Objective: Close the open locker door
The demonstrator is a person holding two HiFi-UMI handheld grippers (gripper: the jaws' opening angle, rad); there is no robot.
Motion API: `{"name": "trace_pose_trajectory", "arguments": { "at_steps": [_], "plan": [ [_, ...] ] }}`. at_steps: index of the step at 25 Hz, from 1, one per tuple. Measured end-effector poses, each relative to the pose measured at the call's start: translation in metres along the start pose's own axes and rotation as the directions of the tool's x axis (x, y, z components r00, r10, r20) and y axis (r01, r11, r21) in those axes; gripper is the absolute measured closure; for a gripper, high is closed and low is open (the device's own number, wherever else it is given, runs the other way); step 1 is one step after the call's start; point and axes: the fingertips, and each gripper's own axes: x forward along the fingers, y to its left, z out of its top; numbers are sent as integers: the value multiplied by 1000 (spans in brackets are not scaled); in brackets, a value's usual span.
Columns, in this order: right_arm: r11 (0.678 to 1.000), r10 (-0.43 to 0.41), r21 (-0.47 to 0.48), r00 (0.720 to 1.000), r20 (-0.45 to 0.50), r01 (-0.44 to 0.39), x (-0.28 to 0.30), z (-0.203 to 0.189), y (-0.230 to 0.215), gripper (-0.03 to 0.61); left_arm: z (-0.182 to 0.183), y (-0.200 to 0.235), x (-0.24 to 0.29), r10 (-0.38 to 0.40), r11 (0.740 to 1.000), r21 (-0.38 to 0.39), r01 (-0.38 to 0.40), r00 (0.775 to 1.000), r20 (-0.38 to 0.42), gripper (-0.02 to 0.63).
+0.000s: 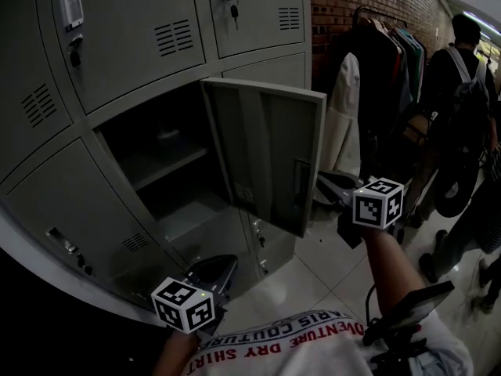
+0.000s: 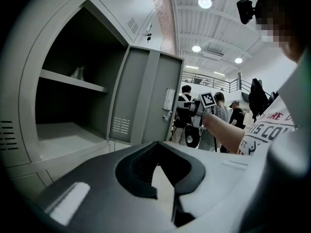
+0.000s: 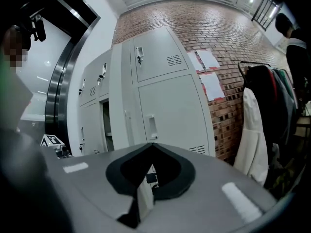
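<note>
Both sets of jaws are pressed together on nothing. The left gripper hangs low by the bottom lockers. The right gripper is up by the free edge of the locker door, facing its outer side (touching or just short of it, I can't tell). The door stands swung wide out from its open compartment, so as I judge it nothing is done yet: the whole push to shut it remains.
</note>
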Motion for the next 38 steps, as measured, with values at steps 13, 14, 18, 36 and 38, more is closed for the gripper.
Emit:
{"name": "trace_pose_trajectory", "arguments": {
  "at_steps": [13, 14, 18, 36, 38],
  "plan": [
    [996, 83, -35, 996, -16, -84, 4, -6, 37, 583, -4, 9, -12, 31, 999, -16, -31, 999, 11, 609],
    [994, 96, -40, 995, -17, -97, 4, -7, 43, 583, -5, 8, -15, 34, 999, -15, -34, 999, 11, 609],
    [985, 161, -62, 987, -29, -163, 6, -11, 75, 583, -8, 5, -27, 52, 998, -18, -52, 999, 14, 609],
    [876, 457, -122, 883, -102, -467, 85, -31, 212, 583, -25, 60, -96, 206, 975, -90, -201, 977, 50, 609],
    [861, 479, -131, 870, -113, -491, 97, -33, 225, 583, -27, 69, -103, 224, 971, -102, -218, 973, 55, 609]
  ]
}}
